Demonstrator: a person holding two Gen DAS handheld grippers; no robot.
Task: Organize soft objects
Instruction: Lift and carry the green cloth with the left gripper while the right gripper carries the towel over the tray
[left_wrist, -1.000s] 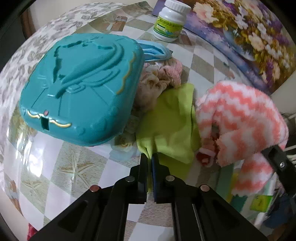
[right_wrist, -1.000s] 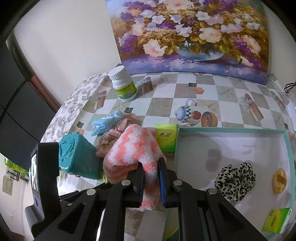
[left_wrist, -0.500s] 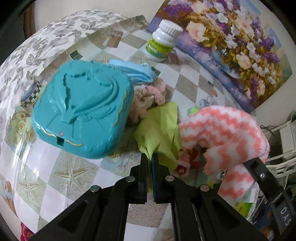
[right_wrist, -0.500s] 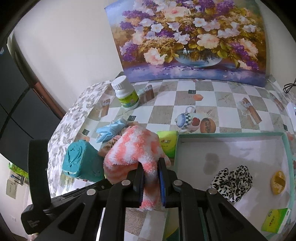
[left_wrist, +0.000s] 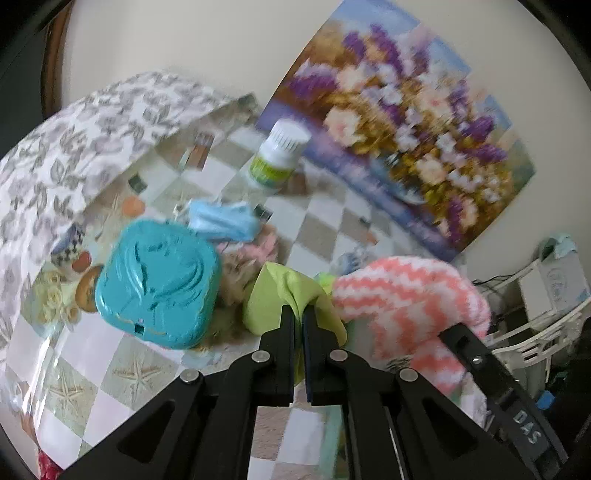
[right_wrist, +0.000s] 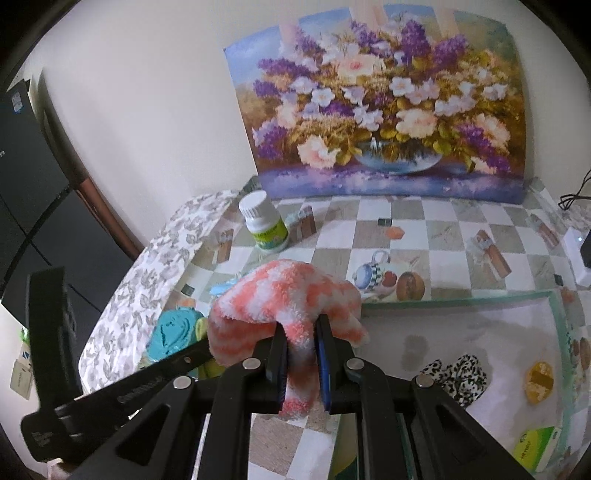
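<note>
My left gripper (left_wrist: 299, 314) is shut on a lime green cloth (left_wrist: 280, 295) and holds it lifted above the table. My right gripper (right_wrist: 300, 326) is shut on a fluffy pink-and-white sock (right_wrist: 284, 299), also lifted; the sock also shows in the left wrist view (left_wrist: 406, 299) at the right. A blue glove (left_wrist: 221, 219) and pink and beige scrunchies (left_wrist: 258, 247) lie on the table by a teal case (left_wrist: 159, 280). A green-rimmed white tray (right_wrist: 480, 314) holds a leopard-print scrunchie (right_wrist: 456, 373).
A white pill bottle (right_wrist: 264, 221) stands near a flower painting (right_wrist: 388, 110) against the wall. The tray also holds a yellow round item (right_wrist: 539, 380) and a green box (right_wrist: 535, 446). The table's left edge drops off beside a dark cabinet (right_wrist: 29, 184).
Both grippers have risen, lifting the green cloth and the pink sock higher off the table. The pile and teal case now look farther below.
</note>
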